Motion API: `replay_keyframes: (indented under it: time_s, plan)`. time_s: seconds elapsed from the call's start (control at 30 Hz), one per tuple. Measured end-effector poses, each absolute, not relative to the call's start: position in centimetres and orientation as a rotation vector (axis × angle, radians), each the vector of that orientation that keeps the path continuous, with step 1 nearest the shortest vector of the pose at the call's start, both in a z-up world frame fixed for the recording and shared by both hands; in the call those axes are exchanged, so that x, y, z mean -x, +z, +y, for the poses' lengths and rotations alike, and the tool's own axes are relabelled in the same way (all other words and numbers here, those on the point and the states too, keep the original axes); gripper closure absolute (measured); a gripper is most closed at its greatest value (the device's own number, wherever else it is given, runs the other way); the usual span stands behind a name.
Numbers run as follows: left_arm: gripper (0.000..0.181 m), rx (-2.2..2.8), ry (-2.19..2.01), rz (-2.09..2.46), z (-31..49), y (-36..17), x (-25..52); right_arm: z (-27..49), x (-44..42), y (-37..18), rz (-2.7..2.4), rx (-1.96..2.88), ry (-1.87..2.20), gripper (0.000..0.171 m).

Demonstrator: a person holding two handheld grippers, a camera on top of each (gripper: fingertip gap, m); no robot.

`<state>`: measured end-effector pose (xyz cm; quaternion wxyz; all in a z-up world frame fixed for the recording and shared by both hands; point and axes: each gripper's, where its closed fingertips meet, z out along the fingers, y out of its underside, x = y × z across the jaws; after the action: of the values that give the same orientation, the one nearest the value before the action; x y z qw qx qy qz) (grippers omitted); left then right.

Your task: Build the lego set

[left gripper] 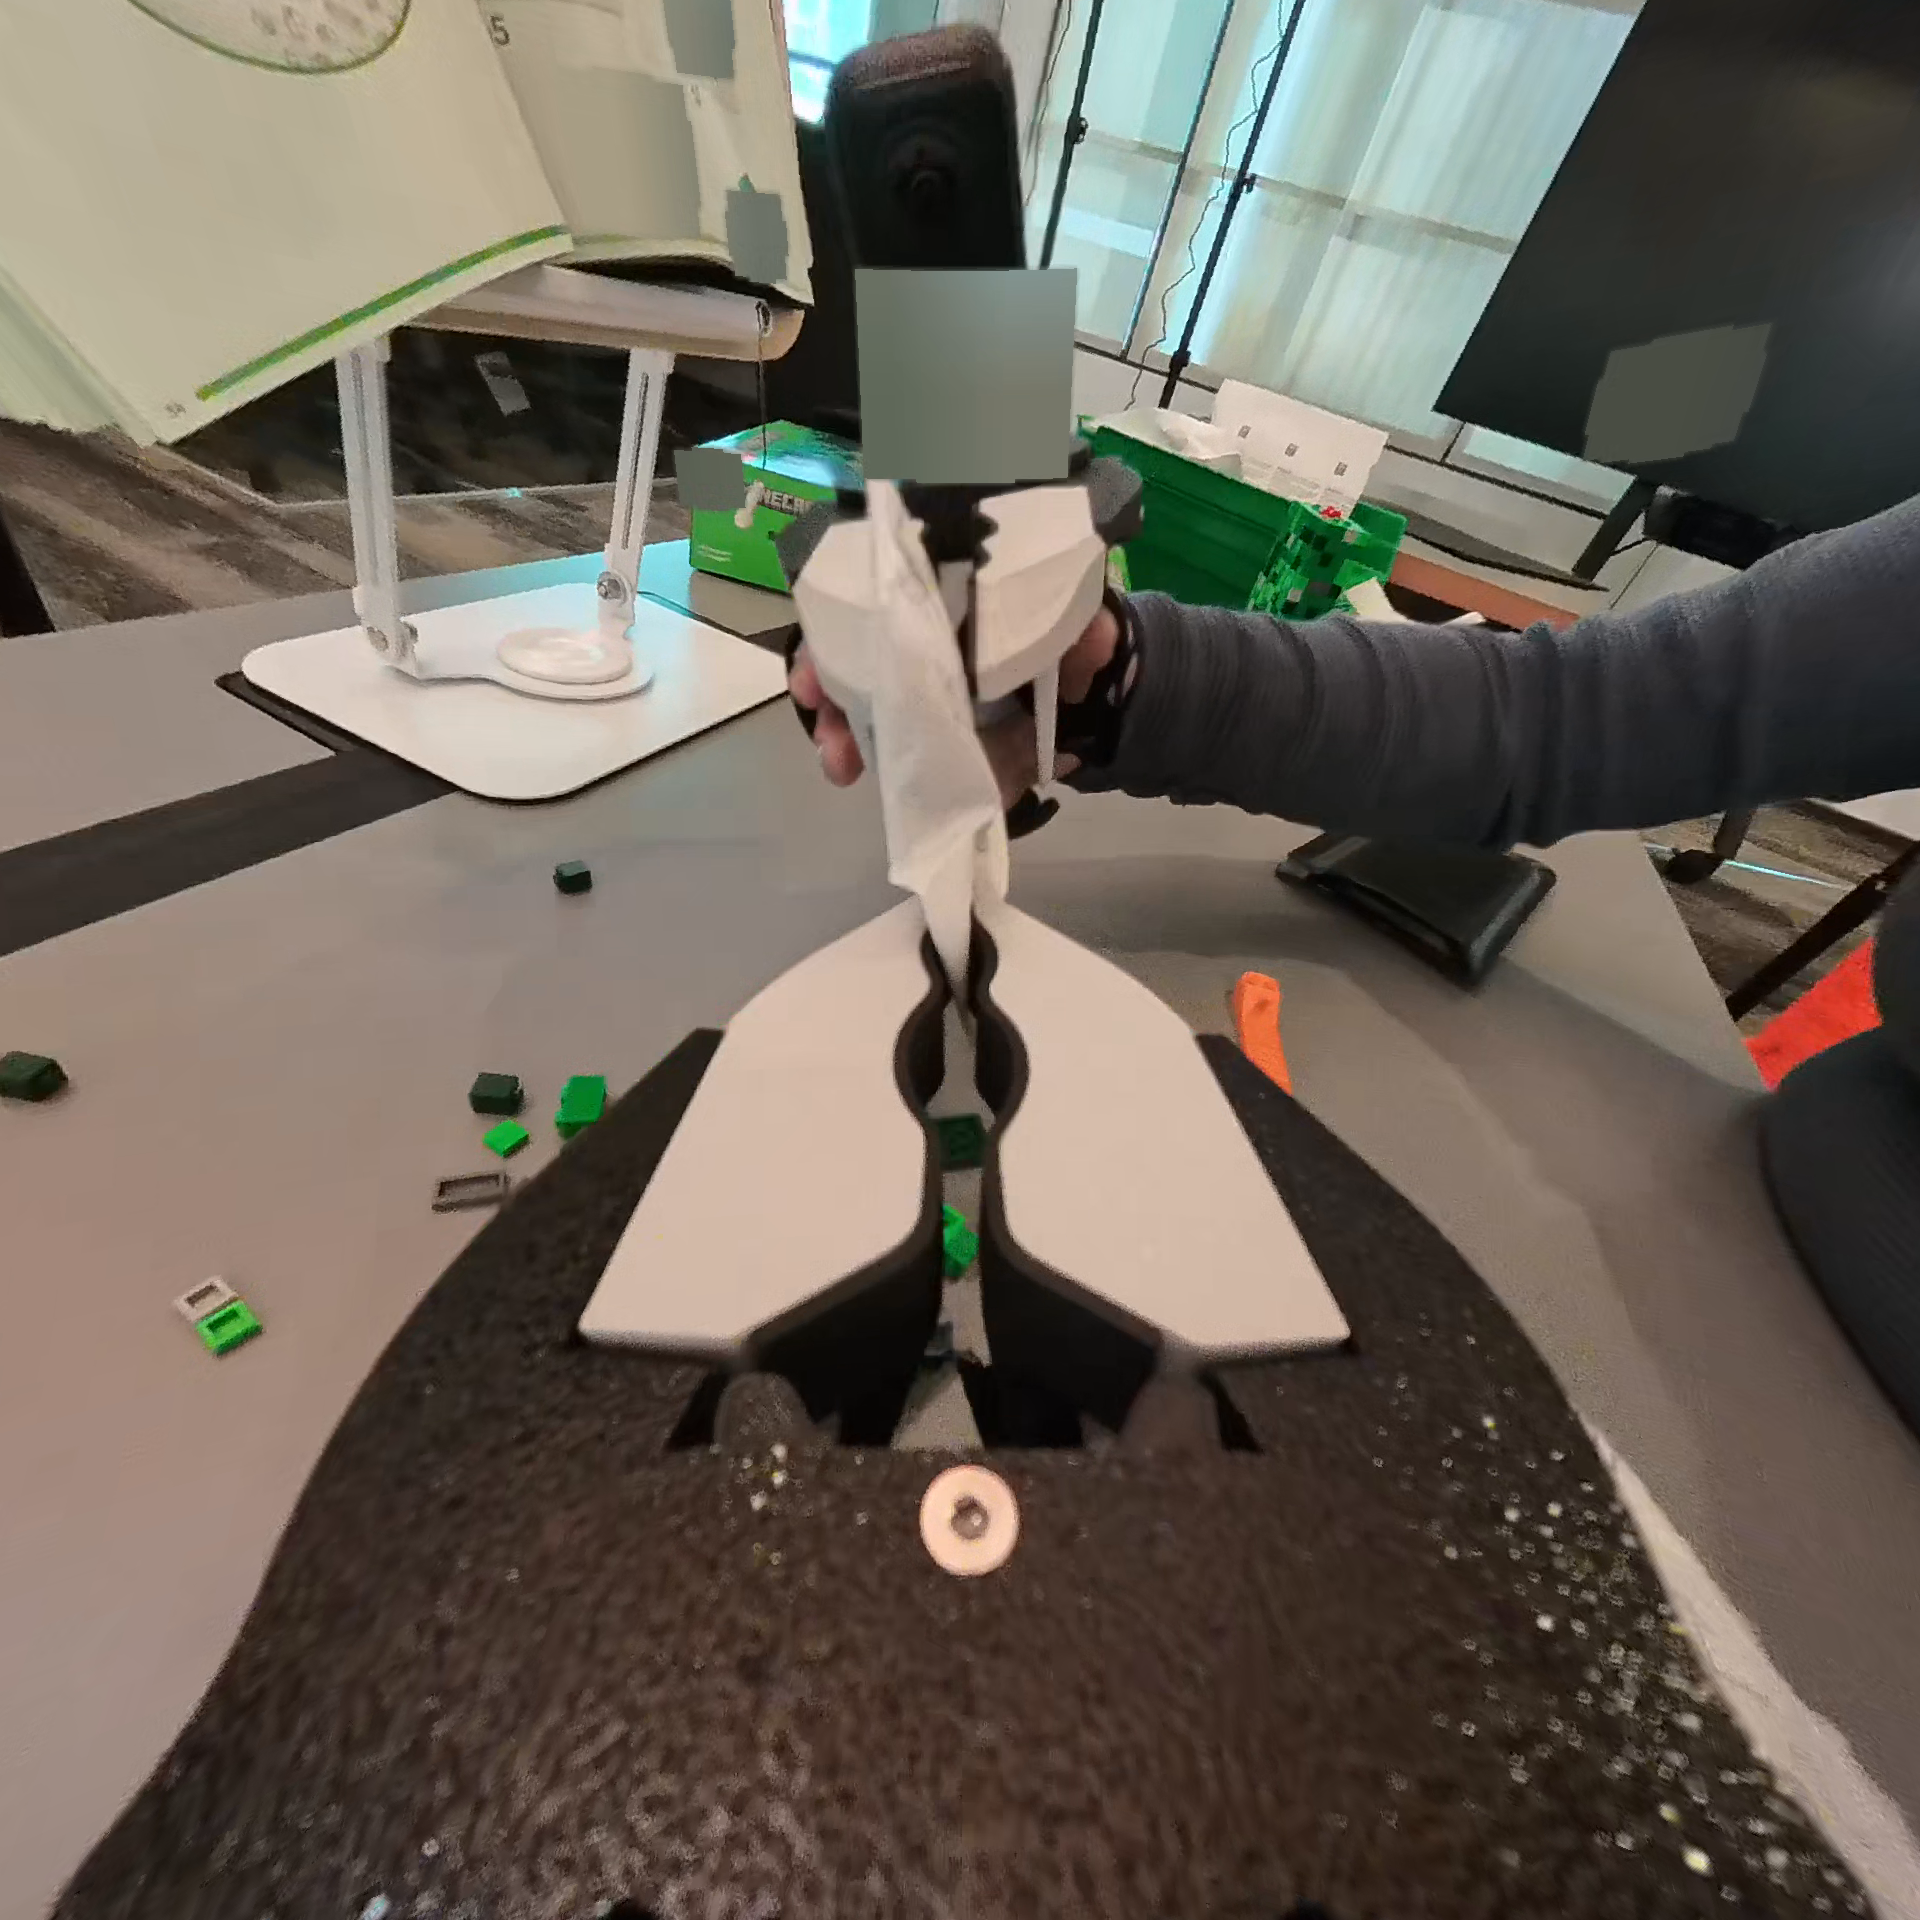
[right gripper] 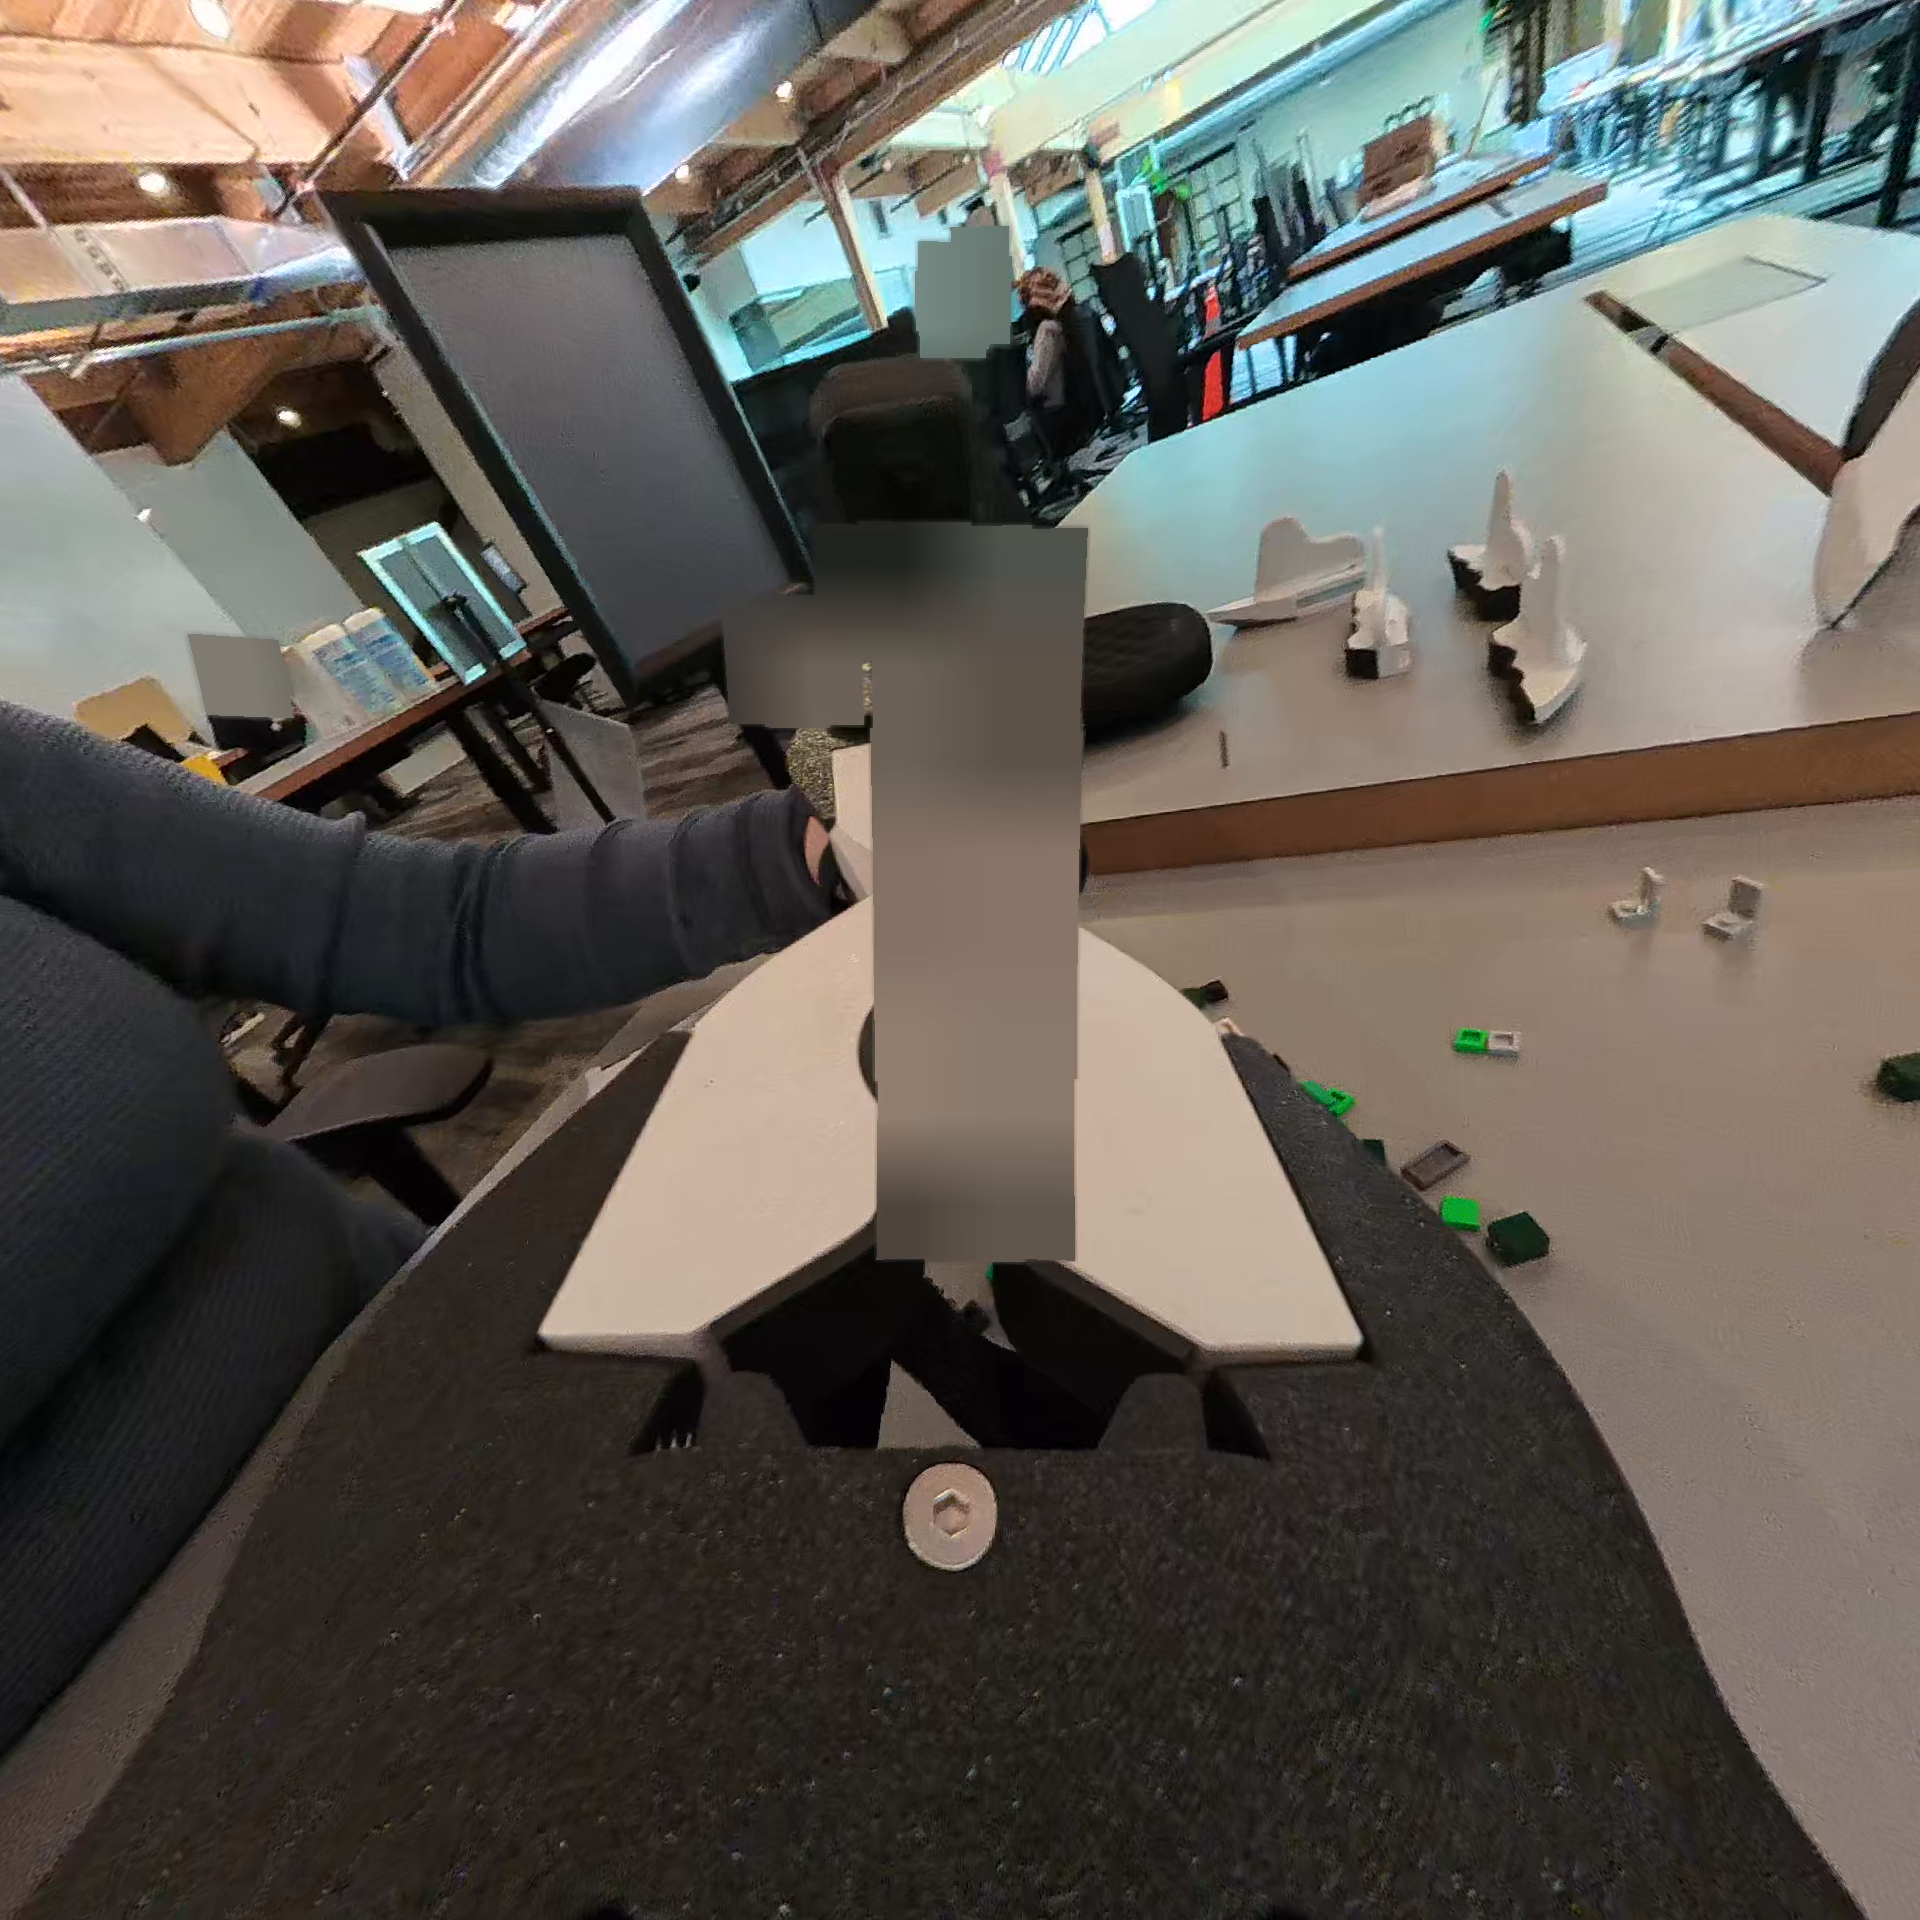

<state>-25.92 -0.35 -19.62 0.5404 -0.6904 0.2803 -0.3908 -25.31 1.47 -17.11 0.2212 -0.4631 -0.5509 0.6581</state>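
My left gripper (left gripper: 961,940) is shut on the lower end of a white paper bag (left gripper: 925,748). The right gripper (left gripper: 940,566) faces it from above the table and is shut on the bag's upper end, so the twisted bag is stretched between them. In the right wrist view a mosaic patch hides the bag and the gap of my right gripper (right gripper: 971,935). Loose green (left gripper: 580,1101), dark green (left gripper: 496,1093) and grey (left gripper: 470,1191) bricks lie on the grey table (left gripper: 312,987) at the left. More bricks (left gripper: 958,1242) show below my left fingers. The bricks also show in the right wrist view (right gripper: 1517,1236).
An open instruction booklet (left gripper: 260,208) rests on a white stand (left gripper: 499,675) at the back left. A green box (left gripper: 758,520) and a green bin (left gripper: 1247,520) stand behind. An orange brick separator (left gripper: 1259,1023) and a black holder (left gripper: 1413,894) lie at the right. Spare white fingers (right gripper: 1507,582) sit on the neighbouring table.
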Motion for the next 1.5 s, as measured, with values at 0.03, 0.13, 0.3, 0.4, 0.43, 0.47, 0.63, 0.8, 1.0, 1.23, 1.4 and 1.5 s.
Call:
replay_keyframes:
  time_s: [0.03, 0.13, 0.3, 0.4, 0.43, 0.47, 0.63, 0.8, 1.0, 1.23, 1.4, 1.5]
  plan:
    - [0.181, 1.623, -0.932, 0.653, -0.3, -19.3, 25.9, 1.6, 25.3, -17.4, -1.518, 1.302, 1.808, 0.152]
    - [0.181, 1.571, -0.944, 0.613, 0.0, -18.7, 26.2, 0.6, 25.1, -18.6, -1.570, 1.359, 1.883, 0.134]
    - [0.181, 1.623, -0.952, 0.638, -0.2, -19.6, 26.1, 0.3, 25.4, -19.1, -1.618, 1.328, 1.838, 0.170]
    - [0.181, 1.733, -0.910, 0.682, -0.2, -21.1, 26.4, 0.7, 25.3, -20.4, -1.738, 1.336, 1.702, 0.171]
    - [0.181, 1.779, -0.892, 0.694, -0.2, -21.6, 26.6, 0.8, 25.3, -20.9, -1.777, 1.348, 1.661, 0.171]
    - [0.181, 1.826, -0.859, 0.714, -0.2, -22.2, 26.8, 0.9, 25.3, -21.4, -1.819, 1.362, 1.615, 0.171]
    - [0.181, 1.964, -0.774, 0.801, -0.3, -23.9, 27.3, 1.1, 24.9, -23.1, -1.991, 1.383, 1.423, 0.171]
    - [0.181, 1.995, -0.752, 0.851, -0.6, -24.2, 27.5, 1.0, 24.8, -23.5, -2.063, 1.357, 1.348, 0.171]
    - [0.181, 1.963, -0.793, 0.843, -1.1, -24.0, 27.6, 0.7, 24.9, -23.4, -2.035, 1.328, 1.370, 0.171]
    - [0.159, 1.727, -1.031, 0.599, -0.8, -20.4, 27.4, 0.3, 25.3, -21.0, -1.813, 1.272, 1.596, 0.171]
    - [0.155, 1.552, -1.129, 0.490, -1.0, -17.2, 28.7, 0.5, 24.9, -20.6, -1.769, 1.268, 1.637, 0.171]
    - [0.163, 1.611, -1.154, 0.532, -1.0, -18.1, 27.7, 0.5, 25.0, -20.0, -1.739, 1.249, 1.665, 0.171]
